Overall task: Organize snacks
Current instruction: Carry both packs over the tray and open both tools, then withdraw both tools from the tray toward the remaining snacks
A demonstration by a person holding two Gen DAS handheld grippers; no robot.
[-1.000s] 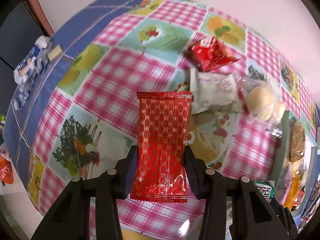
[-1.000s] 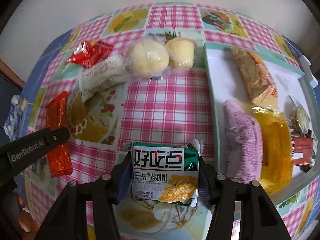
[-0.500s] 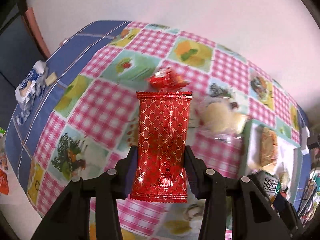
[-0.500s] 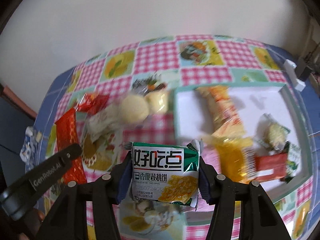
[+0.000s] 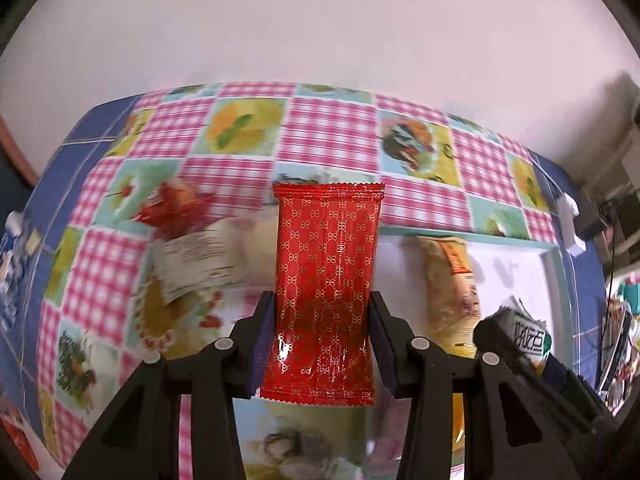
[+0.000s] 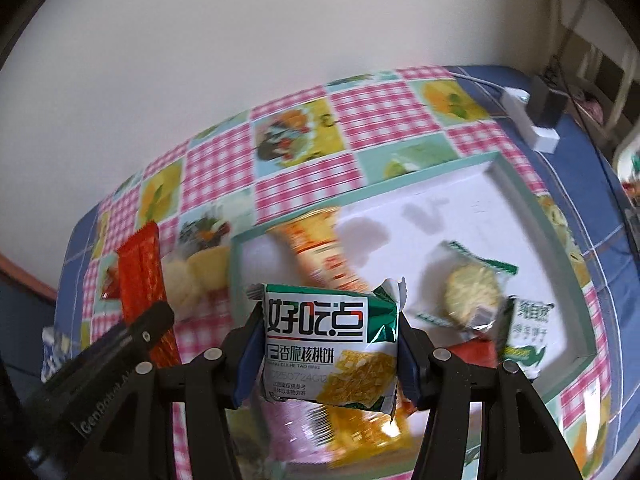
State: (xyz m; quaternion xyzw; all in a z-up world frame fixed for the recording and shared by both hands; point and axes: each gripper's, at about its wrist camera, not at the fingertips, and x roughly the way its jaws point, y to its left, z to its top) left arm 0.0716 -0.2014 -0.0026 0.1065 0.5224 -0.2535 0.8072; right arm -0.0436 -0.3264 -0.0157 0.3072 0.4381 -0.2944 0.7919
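My left gripper (image 5: 322, 344) fills the bottom of the left wrist view, its jaws pressed on the lower half of a red patterned wrapper (image 5: 326, 276) that stands upright in the centre of the frame. My right gripper (image 6: 326, 354) has its jaws closed on a green and white biscuit packet (image 6: 330, 344), low in the centre of the right wrist view.

Each view catches the other hand's load at its edge. The left one shows the biscuit packet at lower right, half hidden. The right one shows the red wrapper at centre left, above the dark body of my left gripper.

Beyond the jaws lies the checked surface (image 5: 328, 136). Only the left view shows the blurred loose snacks at centre left: a crumpled red packet (image 5: 172, 208) and a white one (image 5: 196, 264) just below it.

The white tray (image 6: 436, 184) with its green rim is clearest in the right view, holding a round biscuit in clear wrap (image 6: 472, 292) and an orange packet (image 6: 320, 248). At upper right a white block (image 6: 528, 120) sits on the blue cloth border.
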